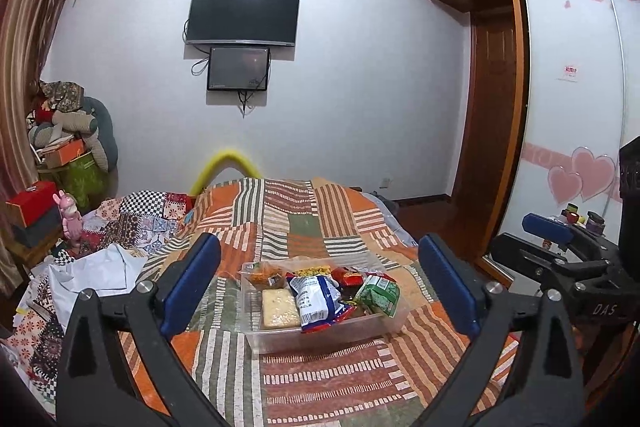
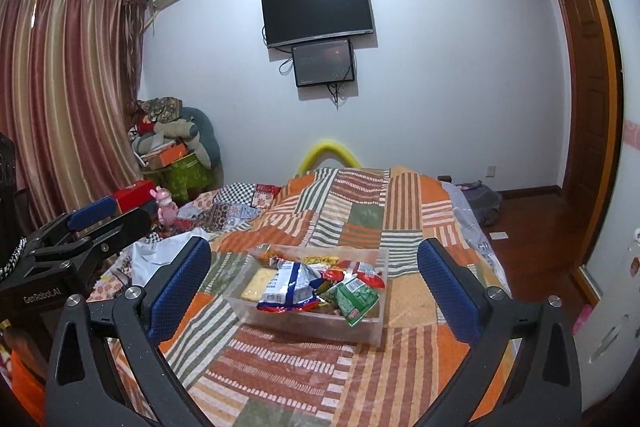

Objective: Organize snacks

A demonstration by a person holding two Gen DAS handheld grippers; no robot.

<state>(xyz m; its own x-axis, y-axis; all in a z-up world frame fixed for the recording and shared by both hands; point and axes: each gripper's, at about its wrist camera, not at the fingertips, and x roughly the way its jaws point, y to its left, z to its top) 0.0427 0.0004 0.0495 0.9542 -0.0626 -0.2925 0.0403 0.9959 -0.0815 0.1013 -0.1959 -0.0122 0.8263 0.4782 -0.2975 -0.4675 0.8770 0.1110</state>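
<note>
Presently, both the left gripper (image 1: 320,283) and right gripper (image 2: 314,285) are held wide apart, empty. Snack packets (image 1: 320,297) are contained in a clear tub (image 1: 320,337) on the patchwork bedspread (image 1: 320,387).

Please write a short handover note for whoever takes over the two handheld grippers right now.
Left gripper: open, empty, held back from the box.
Right gripper: open, empty, likewise clear of it.
Clear plastic rectangular box: on the striped patchwork bedspread.
In the box: blue-and-white snack bag, green packet, pale yellow slab, red packets, orange snack pack.
Done: snacks gathered in the box.
Left: apparently nothing loose on the bedspread; tidy the pile if wanted.
</note>
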